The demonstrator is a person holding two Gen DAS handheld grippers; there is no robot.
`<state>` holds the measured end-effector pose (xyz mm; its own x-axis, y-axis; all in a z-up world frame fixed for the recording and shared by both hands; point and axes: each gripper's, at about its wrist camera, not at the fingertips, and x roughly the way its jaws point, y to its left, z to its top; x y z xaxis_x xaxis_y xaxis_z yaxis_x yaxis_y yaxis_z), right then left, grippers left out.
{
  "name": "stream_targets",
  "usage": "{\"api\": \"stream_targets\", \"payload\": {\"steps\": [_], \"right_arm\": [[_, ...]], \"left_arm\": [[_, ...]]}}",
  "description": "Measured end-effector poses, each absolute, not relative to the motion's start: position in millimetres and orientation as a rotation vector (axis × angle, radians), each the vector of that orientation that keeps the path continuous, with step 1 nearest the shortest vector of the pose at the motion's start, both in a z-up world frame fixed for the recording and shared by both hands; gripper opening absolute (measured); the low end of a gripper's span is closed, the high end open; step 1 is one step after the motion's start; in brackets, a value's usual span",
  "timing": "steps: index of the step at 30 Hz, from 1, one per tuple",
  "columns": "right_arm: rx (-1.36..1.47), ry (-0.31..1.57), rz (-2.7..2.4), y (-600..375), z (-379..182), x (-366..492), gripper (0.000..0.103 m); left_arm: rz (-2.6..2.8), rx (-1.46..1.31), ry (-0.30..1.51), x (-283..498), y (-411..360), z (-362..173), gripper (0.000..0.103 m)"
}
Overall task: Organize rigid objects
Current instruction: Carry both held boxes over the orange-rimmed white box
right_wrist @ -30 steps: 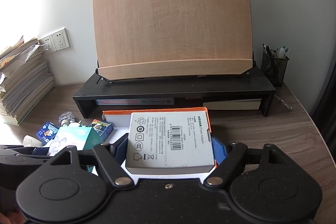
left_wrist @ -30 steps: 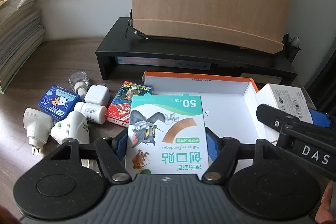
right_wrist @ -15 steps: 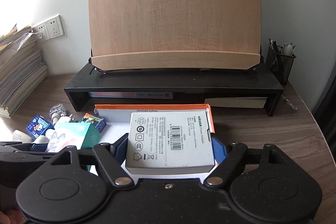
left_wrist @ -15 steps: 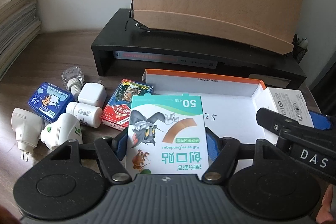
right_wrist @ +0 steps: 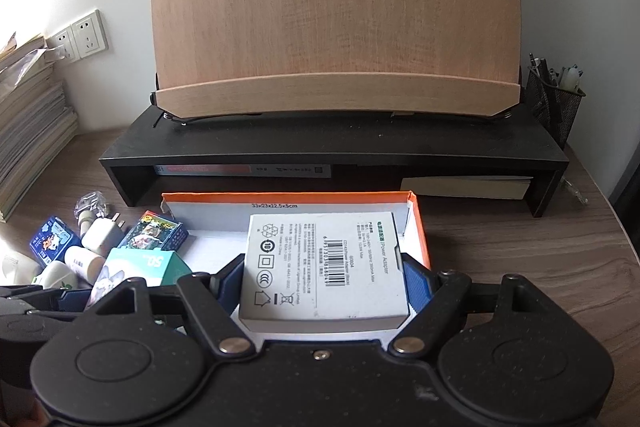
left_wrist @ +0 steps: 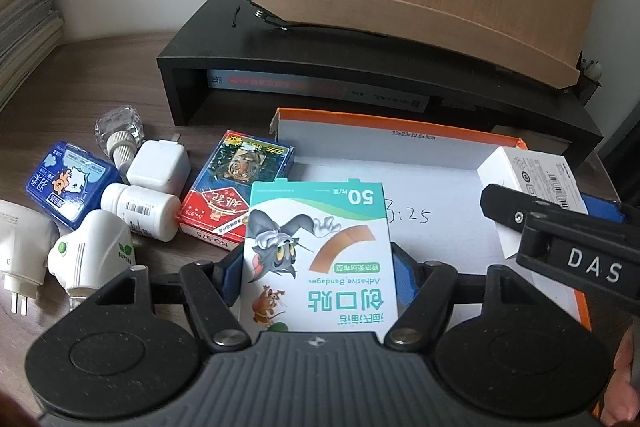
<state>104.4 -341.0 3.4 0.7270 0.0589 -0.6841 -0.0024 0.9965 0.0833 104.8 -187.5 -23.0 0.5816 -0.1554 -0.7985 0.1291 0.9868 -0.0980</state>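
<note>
**Left wrist view: two boxes heading for the tray**

The left gripper is squeezing the bandage box from both sides, about half open. The box's long side is pointing away from the fingers, w/ its far end hanging just over the near left part of the orange tray. The right gripper is spread wide & pinching the white adapter box, which is hanging over the tray's right side. Both hands are close to the tray; it looks like each box just needs to go down. Other small things, e.g. the card pack, are waiting on the desk, left of the tray.
</note>
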Motion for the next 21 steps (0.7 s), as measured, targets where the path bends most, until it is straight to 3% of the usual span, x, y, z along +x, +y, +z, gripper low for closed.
{"api": "stream_targets", "payload": {"steps": [21], "right_arm": [[0.069, 0.786, 0.065, -334, -7, 123, 0.093]], "left_arm": [[-0.200, -0.017, 0.950, 113, -198, -35, 0.072]]}}
